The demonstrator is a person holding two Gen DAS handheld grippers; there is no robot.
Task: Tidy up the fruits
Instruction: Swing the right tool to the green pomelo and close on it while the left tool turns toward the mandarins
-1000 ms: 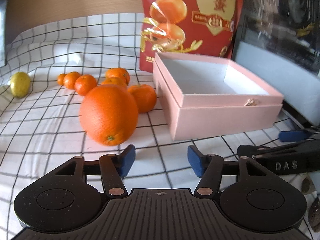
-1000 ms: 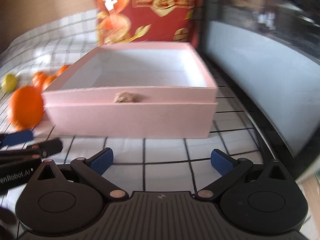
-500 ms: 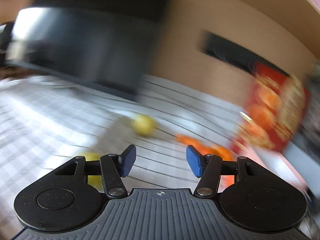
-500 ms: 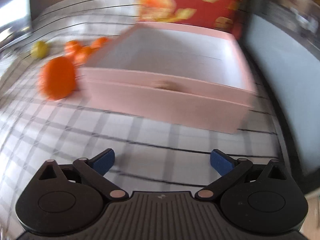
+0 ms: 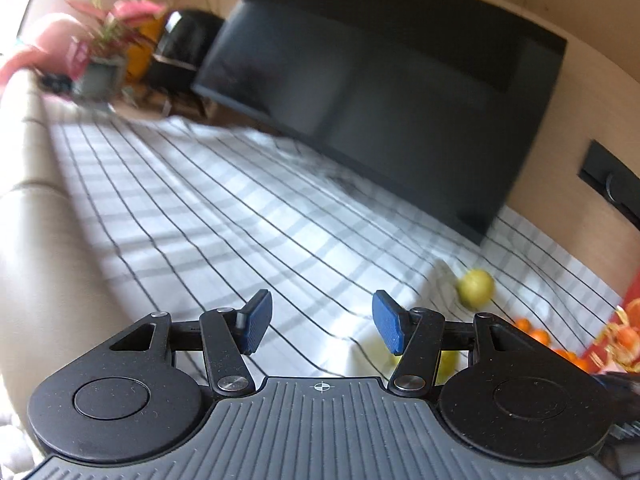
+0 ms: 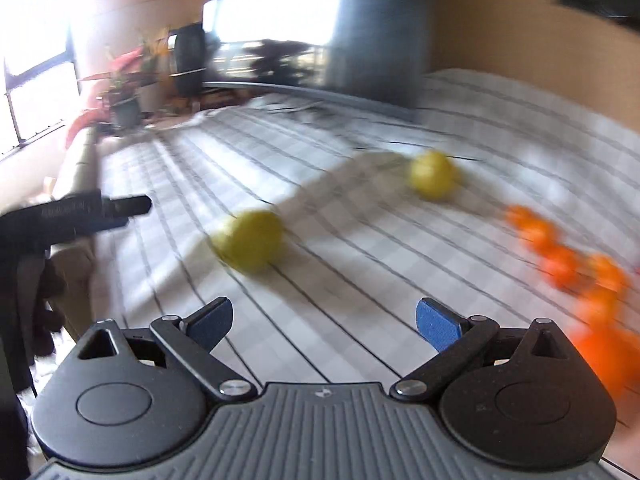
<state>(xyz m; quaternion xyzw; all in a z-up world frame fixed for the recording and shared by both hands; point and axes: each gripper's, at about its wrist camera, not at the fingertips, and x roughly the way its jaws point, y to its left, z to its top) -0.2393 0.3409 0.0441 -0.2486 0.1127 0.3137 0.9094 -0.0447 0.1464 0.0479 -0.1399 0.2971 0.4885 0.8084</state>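
In the left wrist view a beige sofa edge (image 5: 28, 208) runs down the left side, with a blurred potted plant (image 5: 108, 60) at upper left. The checked cloth (image 5: 224, 216) fills the middle under a dark TV (image 5: 400, 92). At the bottom, the left gripper (image 5: 318, 326) stands wide, nothing between its blue pads. Right of it a lemon (image 5: 475, 286) lies on the cloth; a second yellow fruit (image 5: 448, 362) peeks out behind the right finger linkage. Small oranges (image 5: 536, 334) sit at the right edge beside a red bag (image 5: 628, 328).

In the right wrist view, much blurred, the other gripper's black arm (image 6: 80, 212) juts in at centre left. The near lemon (image 6: 250, 246) lies left of centre, the far one (image 6: 432, 174) upper right of it, well apart. Oranges (image 6: 560, 256) trail down the right edge. The right gripper (image 6: 324, 322) at the bottom is wide and empty, above bare cloth.
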